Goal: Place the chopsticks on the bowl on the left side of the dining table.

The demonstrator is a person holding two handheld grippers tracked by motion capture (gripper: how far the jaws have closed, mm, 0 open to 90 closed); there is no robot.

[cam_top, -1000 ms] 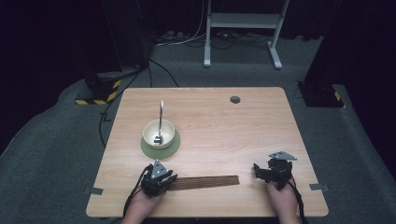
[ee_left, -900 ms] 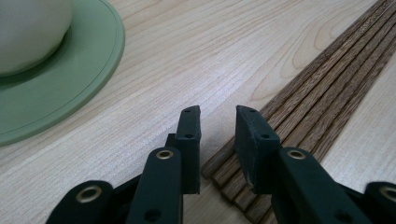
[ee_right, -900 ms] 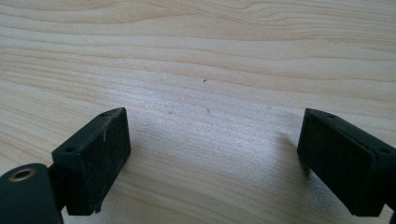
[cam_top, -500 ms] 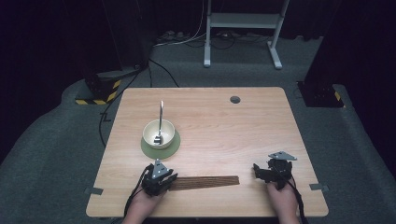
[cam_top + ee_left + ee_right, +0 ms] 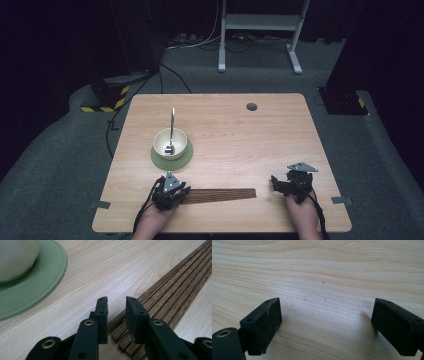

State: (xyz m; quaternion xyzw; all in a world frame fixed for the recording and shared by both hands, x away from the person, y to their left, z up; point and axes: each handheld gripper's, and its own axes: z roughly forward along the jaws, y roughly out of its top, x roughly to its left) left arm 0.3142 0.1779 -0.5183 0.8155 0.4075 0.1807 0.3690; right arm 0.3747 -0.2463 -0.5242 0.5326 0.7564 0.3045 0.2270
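A: Left gripper is sitting near the table's near edge, at about 7 o'clock from table centre. Jaws are standing a narrow gap apart, gripping nothing. In the left gripper view the tips are hovering over the near end of the wooden sticks.

B: Right gripper?

A: Around 5 o'clock, jaws spread wide, nothing between them, bare wood showing below. It's sitting just off the sticks' far end, not touching.

B: Sticks?

A: Dark brown, thin, lying flat side by side in one tight bundle, running 9-to-3 between the two grippers. I can't count them exactly, several.

B: Room?

A: Open tabletop is spreading from centre out to 3 o'clock and up to 12. One white bowl is standing on one green plate at 12 o'clock from the left gripper, one spoon leaning upright in it. One round hole is sitting near the far edge.
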